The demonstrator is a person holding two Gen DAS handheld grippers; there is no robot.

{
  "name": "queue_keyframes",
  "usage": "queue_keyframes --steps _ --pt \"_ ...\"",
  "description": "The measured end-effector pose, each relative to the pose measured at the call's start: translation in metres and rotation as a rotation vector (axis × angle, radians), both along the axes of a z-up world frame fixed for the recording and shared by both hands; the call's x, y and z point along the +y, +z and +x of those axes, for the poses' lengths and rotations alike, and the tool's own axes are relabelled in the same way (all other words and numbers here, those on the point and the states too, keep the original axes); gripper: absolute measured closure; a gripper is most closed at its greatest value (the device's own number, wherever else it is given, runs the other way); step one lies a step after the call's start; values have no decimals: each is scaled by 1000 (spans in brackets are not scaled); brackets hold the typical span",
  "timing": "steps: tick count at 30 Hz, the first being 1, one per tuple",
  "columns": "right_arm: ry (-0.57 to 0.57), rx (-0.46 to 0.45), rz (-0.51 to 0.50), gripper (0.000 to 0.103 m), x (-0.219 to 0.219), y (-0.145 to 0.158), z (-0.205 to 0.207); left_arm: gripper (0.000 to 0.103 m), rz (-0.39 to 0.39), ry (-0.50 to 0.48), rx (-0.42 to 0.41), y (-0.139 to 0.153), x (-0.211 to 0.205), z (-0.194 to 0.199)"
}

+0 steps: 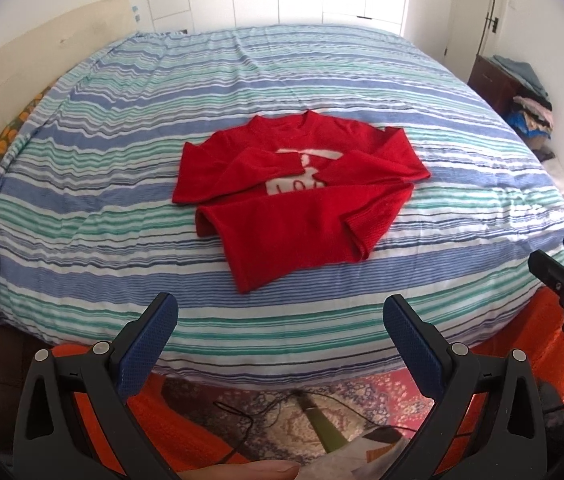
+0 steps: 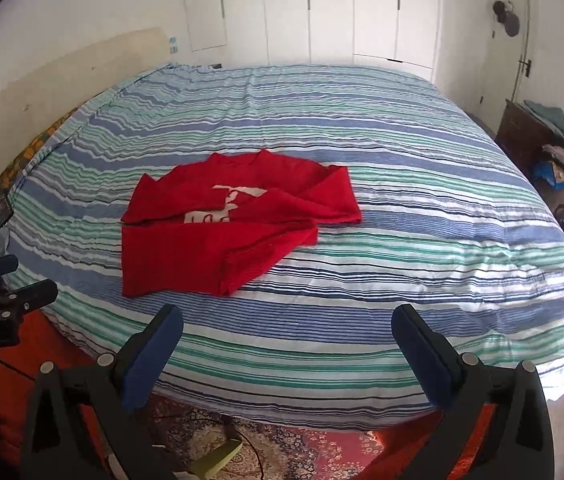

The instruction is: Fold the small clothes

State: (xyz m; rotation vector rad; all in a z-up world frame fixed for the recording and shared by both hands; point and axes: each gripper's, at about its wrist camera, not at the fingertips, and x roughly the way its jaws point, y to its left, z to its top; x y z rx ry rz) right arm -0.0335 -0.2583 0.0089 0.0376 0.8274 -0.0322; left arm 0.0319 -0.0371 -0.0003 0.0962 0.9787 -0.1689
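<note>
Blue-padded fingers (image 1: pixel 150 344) of the left gripper (image 1: pixel 280 320) stood wide apart at the bottom of the left wrist view, holding nothing, poised over the near edge of the bed (image 1: pixel 322 60). Beneath them a patterned rug (image 1: pixel 370 392) lay on the floor, with a thin black cable (image 1: pixel 242 416) trailing across it.

Likewise the right gripper (image 2: pixel 286 330) was spread open and empty above the bed's (image 2: pixel 402 140) near edge, its blue pads (image 2: pixel 422 356) clear of any cloth. Each gripper showed at the side of the other's view: the right gripper (image 1: pixel 558 268) at the right edge, the left gripper (image 2: pixel 10 280) at the left edge, both well apart from the garment.

On the blue, green and white striped bedspread (image 1: pixel 122 160) lay a red sweater (image 1: pixel 302 192), roughly in the middle of the bed. Its two sleeves were folded inward across the chest, partly covering a white printed design (image 1: pixel 294 186). The lower hem pointed towards the cameras, with one bottom corner turned up. In the right wrist view the red sweater (image 2: pixel 218 232) sat left of centre on the striped bedspread (image 2: pixel 442 240).

White wardrobe doors (image 2: pixel 322 8) lined the far wall, and a pile of clothes (image 2: pixel 558 160) rested on a dark wooden stand to the right of the bed.
</note>
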Motion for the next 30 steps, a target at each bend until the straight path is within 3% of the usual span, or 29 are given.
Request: queue_keyframes --steps 3,9,15,21,25,30 --pt "-24 5 2 0 -6 3 -4 1 -44 -20 33 -1 0 -6" --pt "22 -45 24 0 3 7 -13 1 12 40 47 -8 11 -14" --pt "86 79 36 0 15 -22 9 1 5 108 31 -8 28 -2" --pt "78 5 -16 0 20 -5 24 1 1 88 47 -12 23 13" --pt "49 -6 29 0 10 -3 21 1 28 77 13 -5 15 7" --pt "48 19 -6 0 -2 -9 19 1 47 38 8 -4 3 4"
